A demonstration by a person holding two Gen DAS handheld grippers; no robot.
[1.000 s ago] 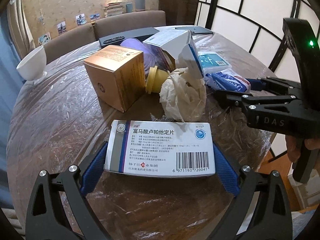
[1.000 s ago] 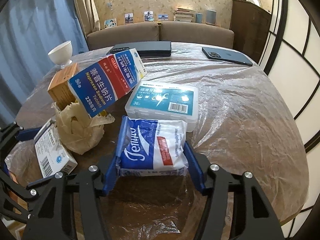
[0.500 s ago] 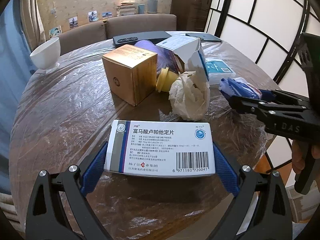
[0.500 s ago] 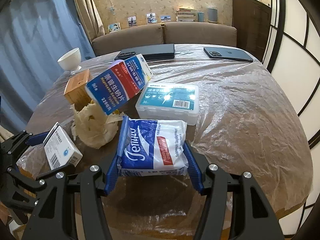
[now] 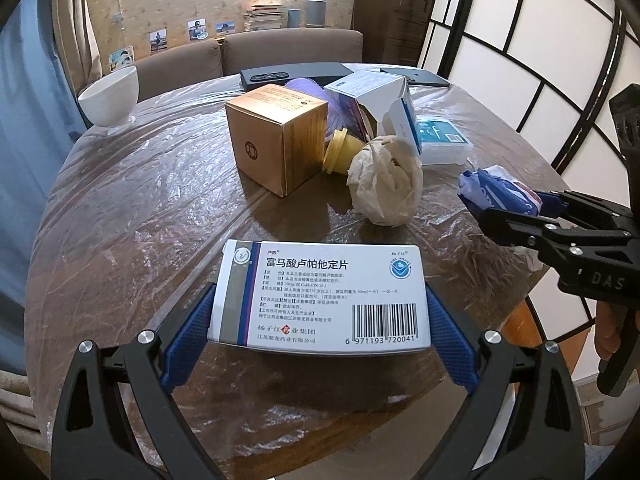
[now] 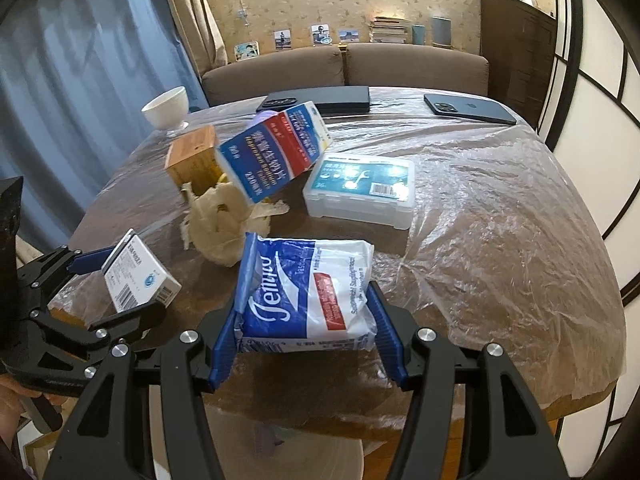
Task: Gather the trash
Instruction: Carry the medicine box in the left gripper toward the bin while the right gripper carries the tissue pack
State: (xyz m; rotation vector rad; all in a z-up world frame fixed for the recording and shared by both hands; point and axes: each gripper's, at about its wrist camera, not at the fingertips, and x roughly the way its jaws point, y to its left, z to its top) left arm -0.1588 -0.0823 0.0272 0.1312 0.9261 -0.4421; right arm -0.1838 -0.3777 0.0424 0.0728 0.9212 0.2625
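My left gripper (image 5: pixel 320 320) is shut on a white medicine box (image 5: pixel 320 296) with a barcode, held above the near edge of the table; the same box (image 6: pixel 136 278) shows at the left of the right wrist view. My right gripper (image 6: pixel 306 320) is shut on a blue and white Tempo tissue pack (image 6: pixel 306 292), which appears at the right of the left wrist view as a crumpled blue pack (image 5: pixel 496 192). Left on the table are a crumpled paper wad (image 5: pixel 386 182), a gold box (image 5: pixel 276 136), a tilted blue and red medicine box (image 6: pixel 272 152) and a yellow cap (image 5: pixel 340 150).
The round table (image 6: pixel 500 240) is covered in wrinkled clear plastic film. On it stand a clear floss case (image 6: pixel 360 188), a white bowl (image 5: pixel 110 96), a dark phone (image 6: pixel 470 109) and a black flat case (image 6: pixel 320 100). A sofa lies behind; a white rim (image 6: pixel 280 444) shows below the table edge.
Both grippers have drawn back and lifted a little from the pile, each keeping its item. The pile and table now look farther away in both views.
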